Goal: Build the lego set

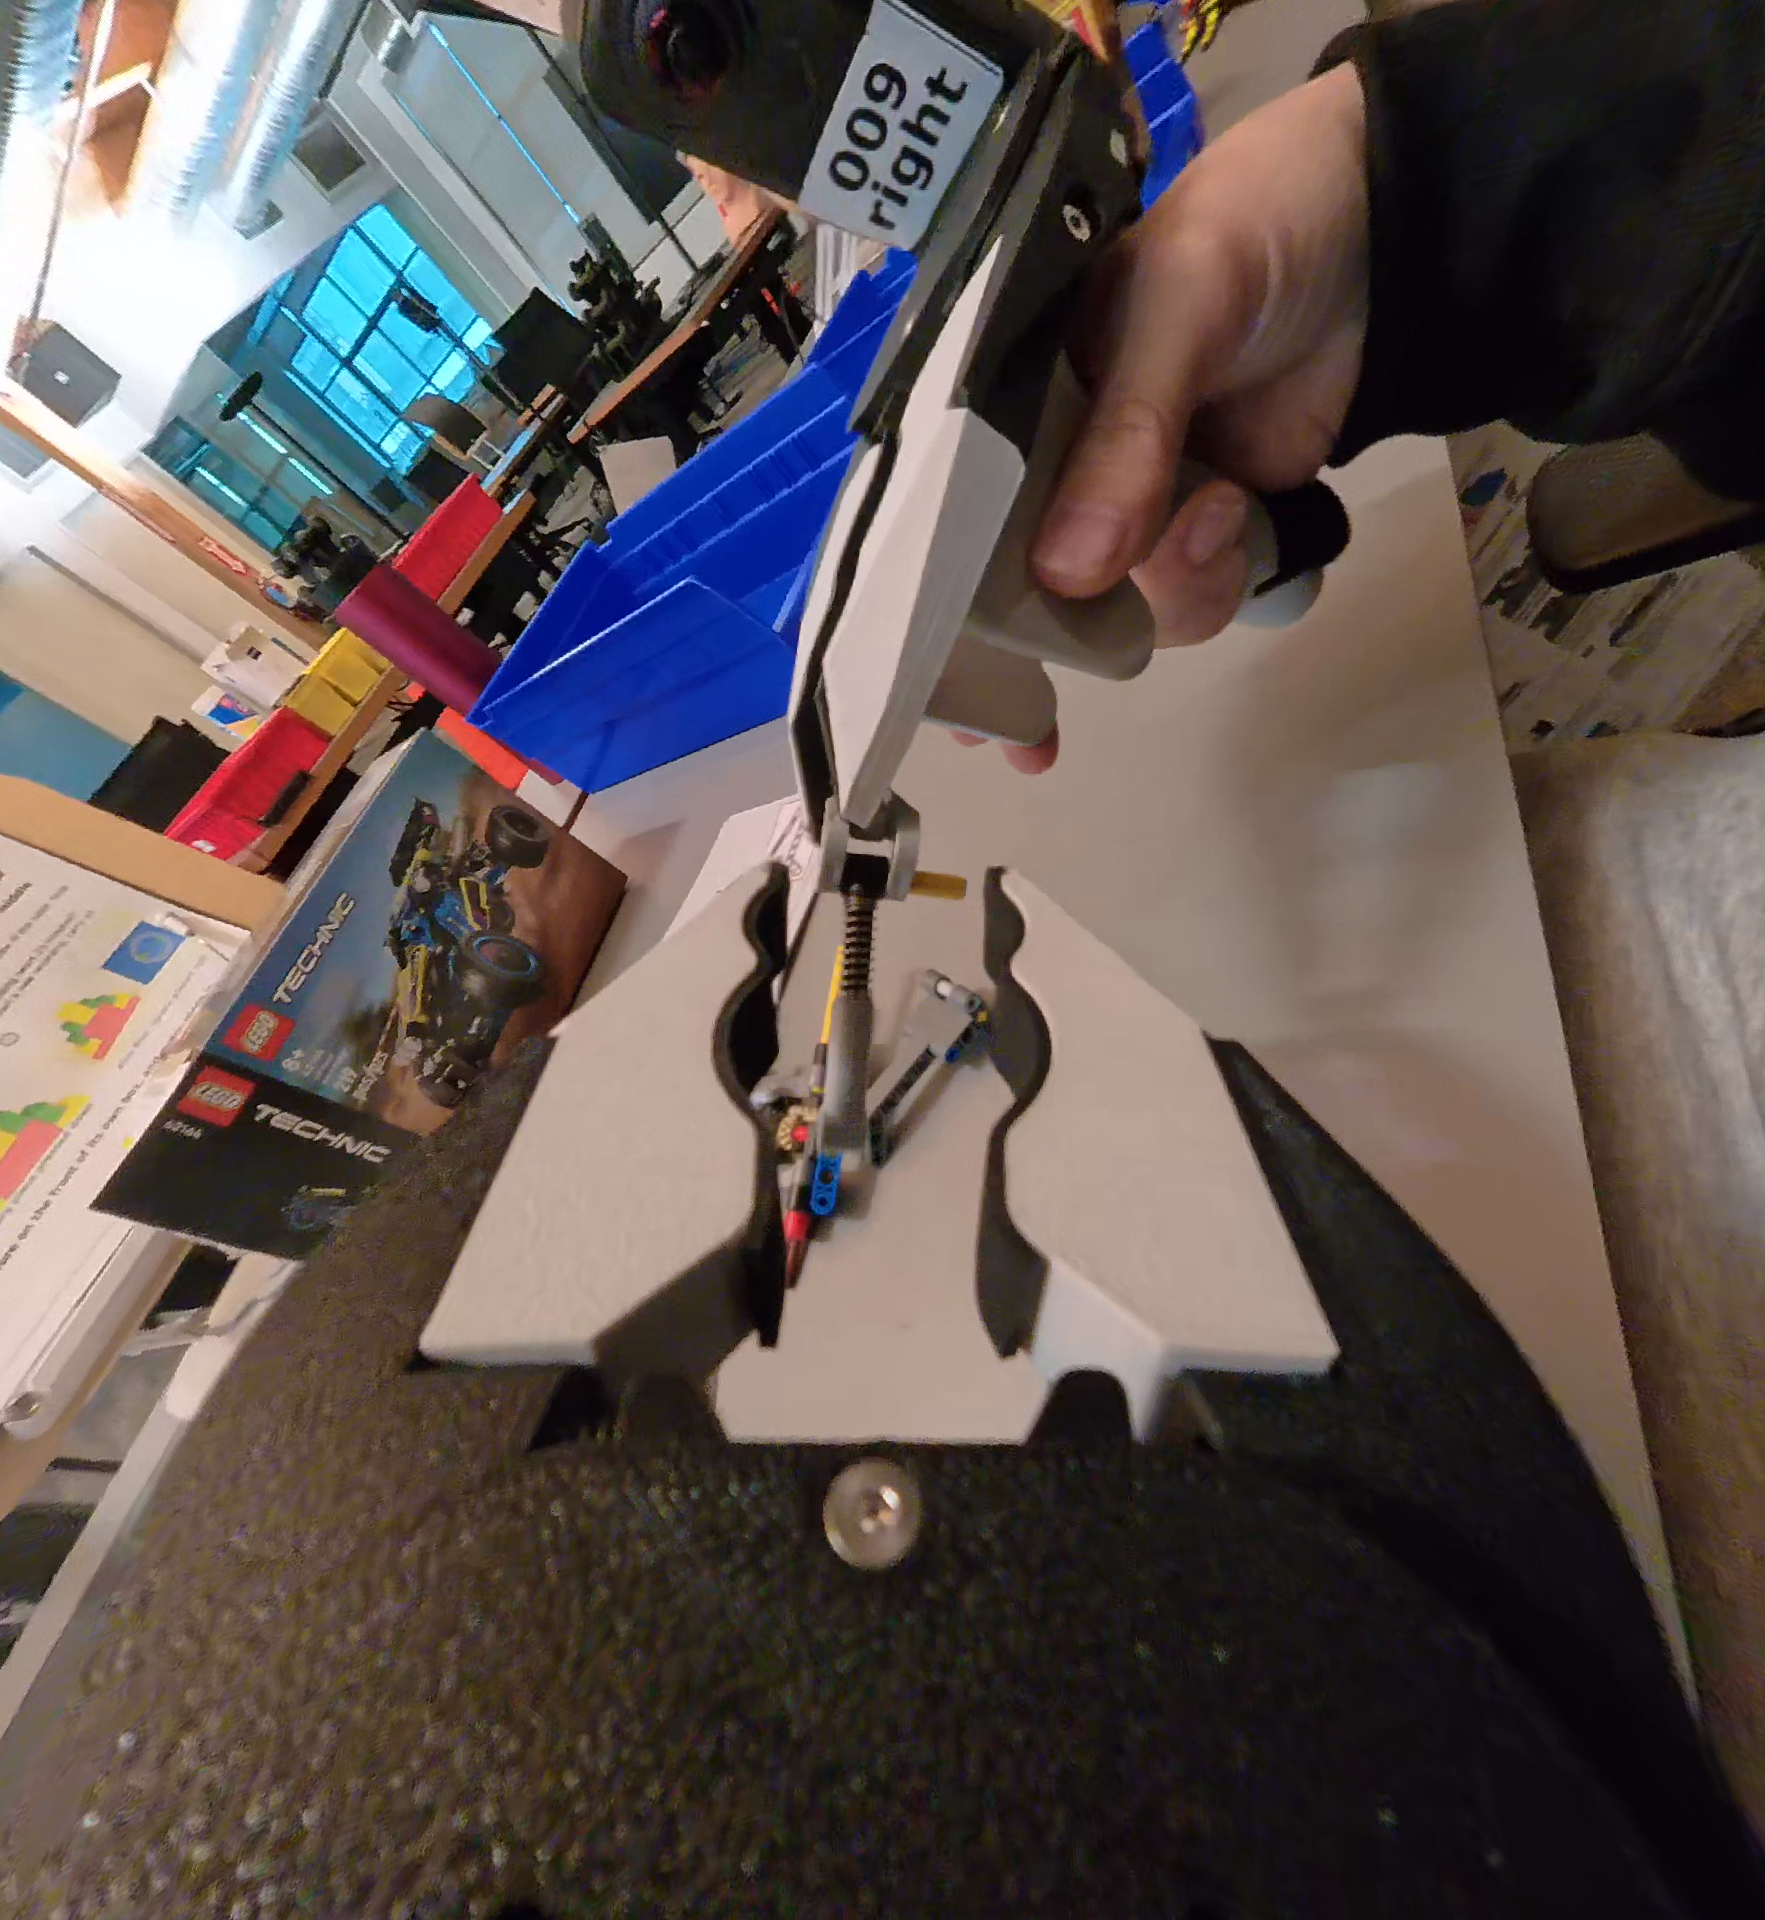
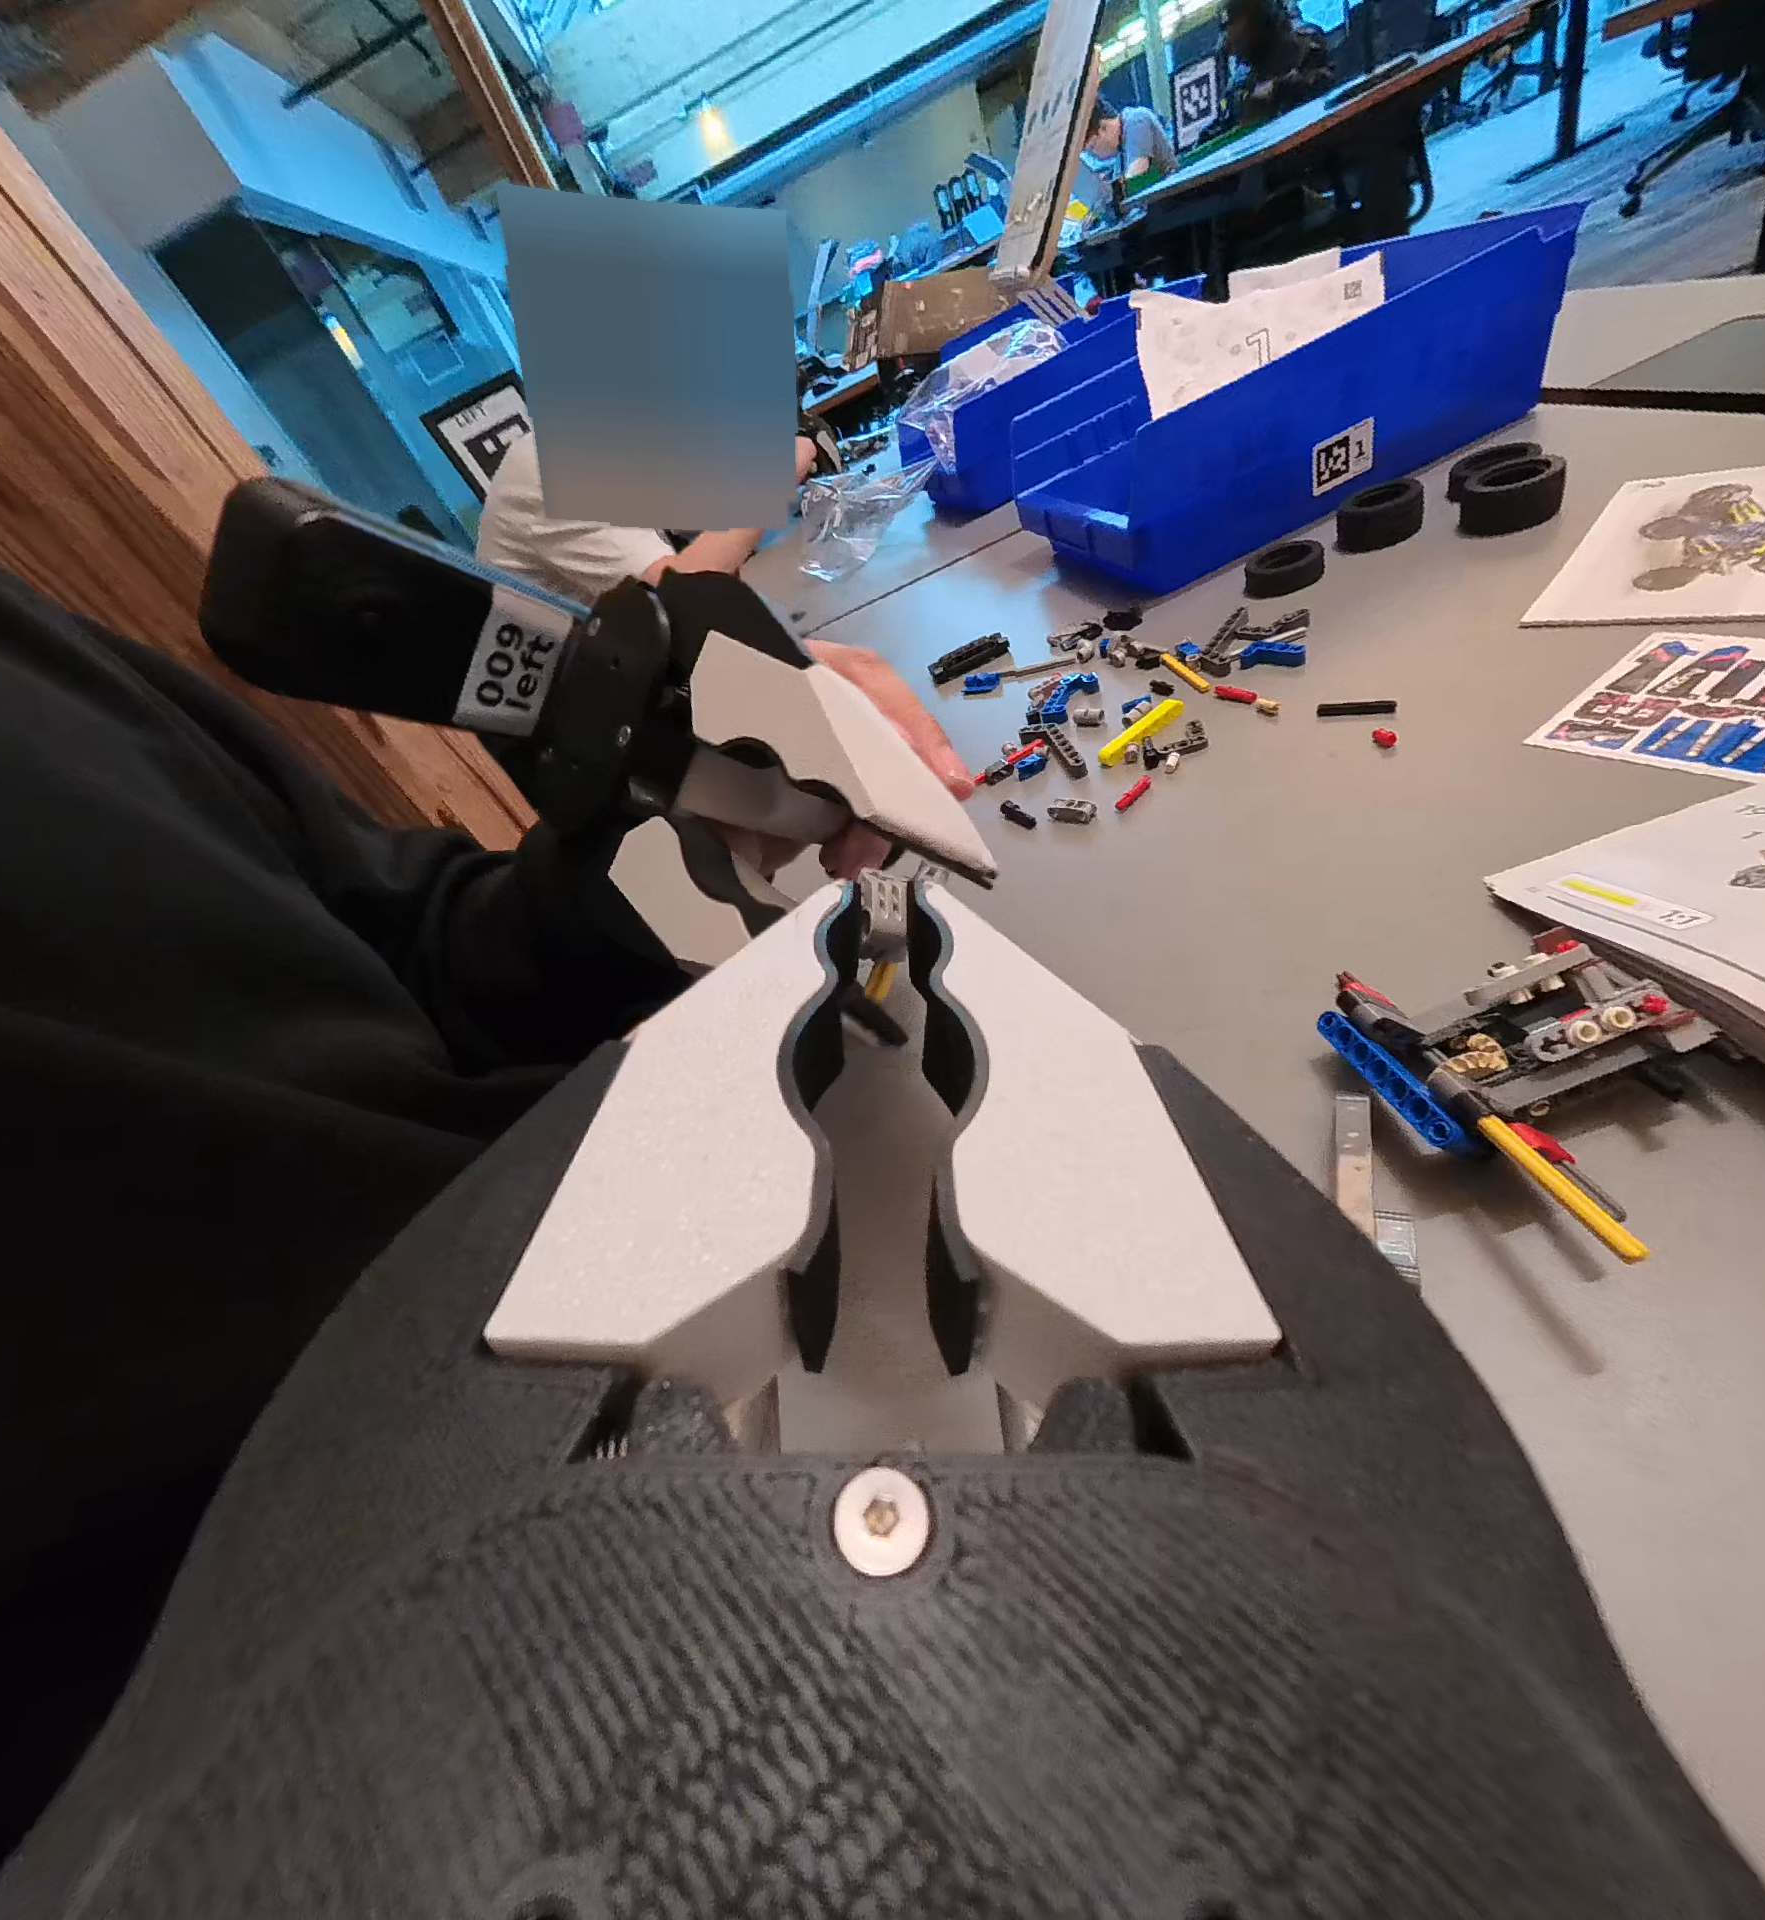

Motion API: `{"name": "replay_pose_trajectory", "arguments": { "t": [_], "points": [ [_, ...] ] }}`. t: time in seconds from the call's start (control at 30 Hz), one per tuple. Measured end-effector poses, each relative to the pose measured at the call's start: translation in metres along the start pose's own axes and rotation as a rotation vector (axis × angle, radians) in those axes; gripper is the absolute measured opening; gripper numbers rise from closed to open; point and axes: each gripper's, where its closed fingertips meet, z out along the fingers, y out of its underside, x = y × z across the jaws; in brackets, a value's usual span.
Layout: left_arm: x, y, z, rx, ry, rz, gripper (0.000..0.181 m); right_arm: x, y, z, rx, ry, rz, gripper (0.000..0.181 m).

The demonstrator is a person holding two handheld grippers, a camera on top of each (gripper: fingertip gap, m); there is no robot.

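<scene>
A small lego sub-assembly (image 1: 842, 1070) has a black spring shock absorber, a yellow axle, grey links and blue and red pins. It sits between my left gripper's (image 1: 888, 883) white fingers (image 1: 629, 1143), which close on its lower part. My right gripper (image 1: 857, 816) comes down from above and is shut on the grey connector (image 1: 873, 847) at the assembly's top end. In the right wrist view my right gripper (image 2: 885, 906) pinches that grey connector (image 2: 883, 920) at its tips, with the yellow axle (image 2: 879, 979) below. The left gripper's upper finger (image 2: 836, 748) lies just behind it.
On the grey table (image 2: 1273, 935) lie loose lego parts (image 2: 1117, 717), black tyres (image 2: 1387, 514), a partly built chassis (image 2: 1480, 1049), an open instruction booklet (image 2: 1709, 935), a sticker sheet (image 2: 1688, 707) and blue bins (image 2: 1273, 436). The set's box (image 1: 390, 987) stands at the left. A person sits across the table. Both grippers' tips are close together, under 4 cm apart.
</scene>
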Motion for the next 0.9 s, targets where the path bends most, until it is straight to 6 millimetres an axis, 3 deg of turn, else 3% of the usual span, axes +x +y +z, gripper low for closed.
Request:
{"name": "replay_pose_trajectory", "arguments": {
  "t": [0.1,0.37,0.9],
  "points": [
    [-0.003,0.000,0.001,-0.018,-0.037,0.044,0.026,0.003,-0.003,-0.001,0.020,0.012,0.026,0.006],
    [-0.008,0.005,0.002,-0.098,-0.111,0.159,0.025,0.007,-0.003,0.000,0.026,0.041,0.044,0.007],
    [-0.015,-0.001,0.000,-0.019,-0.161,0.118,0.031,0.009,-0.006,0.003,0.054,0.060,0.064,0.006]
  ]
}}
